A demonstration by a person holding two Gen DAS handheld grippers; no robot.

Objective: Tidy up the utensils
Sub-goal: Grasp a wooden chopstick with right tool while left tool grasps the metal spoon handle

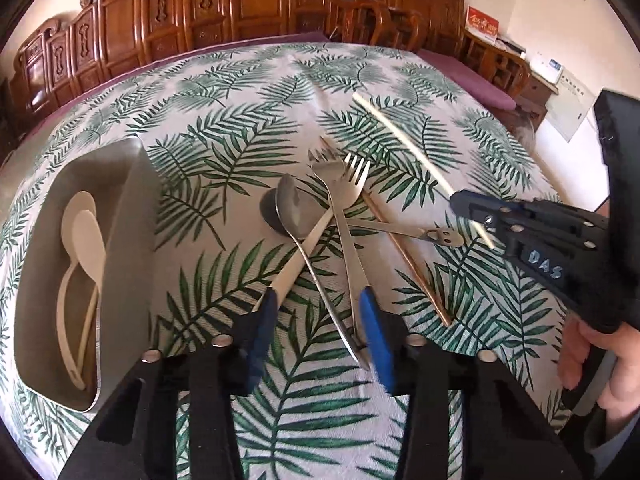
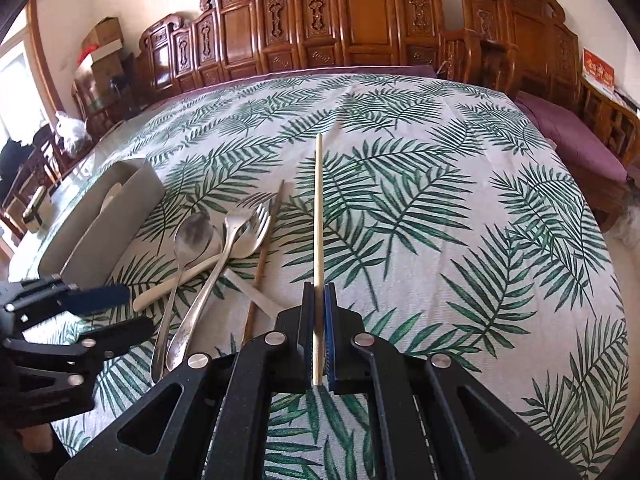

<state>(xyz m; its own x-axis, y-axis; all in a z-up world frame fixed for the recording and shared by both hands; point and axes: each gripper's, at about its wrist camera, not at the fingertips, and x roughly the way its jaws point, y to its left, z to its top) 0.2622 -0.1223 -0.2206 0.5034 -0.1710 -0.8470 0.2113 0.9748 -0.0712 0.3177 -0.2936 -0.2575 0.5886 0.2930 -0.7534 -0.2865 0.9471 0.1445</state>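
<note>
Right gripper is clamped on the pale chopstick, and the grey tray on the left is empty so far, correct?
Not quite. The right gripper is clamped on the pale chopstick, but the grey tray is not empty: the left wrist view shows cream plastic spoons already lying inside it.

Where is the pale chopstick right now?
The pale chopstick is clamped in the right gripper, sticking out over the leaf-print tablecloth, just right of the darker chopstick and the pile of forks.
</note>
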